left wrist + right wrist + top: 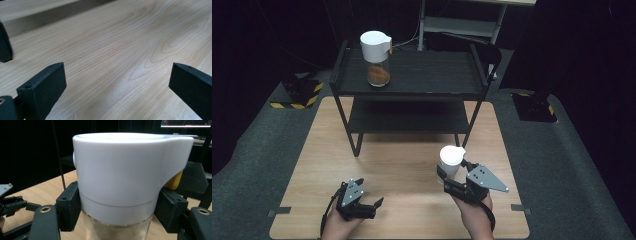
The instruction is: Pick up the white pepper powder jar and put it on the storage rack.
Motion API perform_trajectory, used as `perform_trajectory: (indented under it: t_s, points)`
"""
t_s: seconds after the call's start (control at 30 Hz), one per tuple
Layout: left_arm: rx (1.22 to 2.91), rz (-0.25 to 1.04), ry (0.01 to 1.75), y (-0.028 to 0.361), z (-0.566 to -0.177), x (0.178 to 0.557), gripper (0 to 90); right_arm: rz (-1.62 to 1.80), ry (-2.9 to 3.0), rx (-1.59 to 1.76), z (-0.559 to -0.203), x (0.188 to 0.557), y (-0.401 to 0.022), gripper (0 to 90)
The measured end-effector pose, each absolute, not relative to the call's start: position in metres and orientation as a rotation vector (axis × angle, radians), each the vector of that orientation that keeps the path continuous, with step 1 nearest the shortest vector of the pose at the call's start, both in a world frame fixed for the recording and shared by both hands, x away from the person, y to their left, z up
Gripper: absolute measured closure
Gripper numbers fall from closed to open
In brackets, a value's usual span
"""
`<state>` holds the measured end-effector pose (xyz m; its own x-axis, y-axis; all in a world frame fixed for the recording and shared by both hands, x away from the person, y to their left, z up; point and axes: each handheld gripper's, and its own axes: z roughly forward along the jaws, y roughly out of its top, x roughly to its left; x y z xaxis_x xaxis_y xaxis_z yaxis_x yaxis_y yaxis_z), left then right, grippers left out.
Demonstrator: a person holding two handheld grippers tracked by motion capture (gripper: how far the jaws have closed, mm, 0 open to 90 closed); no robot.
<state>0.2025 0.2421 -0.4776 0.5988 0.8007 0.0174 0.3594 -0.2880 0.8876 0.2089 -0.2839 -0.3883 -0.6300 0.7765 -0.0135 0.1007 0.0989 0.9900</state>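
The right gripper (452,176) clamps a white-lidded glass jar (450,161) just under its lid, above the wooden table (402,165); the left gripper (373,206) rests wide open. With only 2 pads on smooth glass, the jar could slip and drop.

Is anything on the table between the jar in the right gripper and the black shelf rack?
Nothing visible. The right gripper holds the white-lidded jar, and bare table lies between it and the rack, where another jar stands top left.
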Motion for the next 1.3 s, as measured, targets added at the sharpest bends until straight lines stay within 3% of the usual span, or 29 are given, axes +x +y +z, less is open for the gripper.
perform_trajectory:
  t_s: [1.3]
  points:
    - [1.890,0.574,0.920,0.244,-0.477,0.204,1.4,1.597,1.789,0.770,-0.291,0.234,-0.285,30.2]
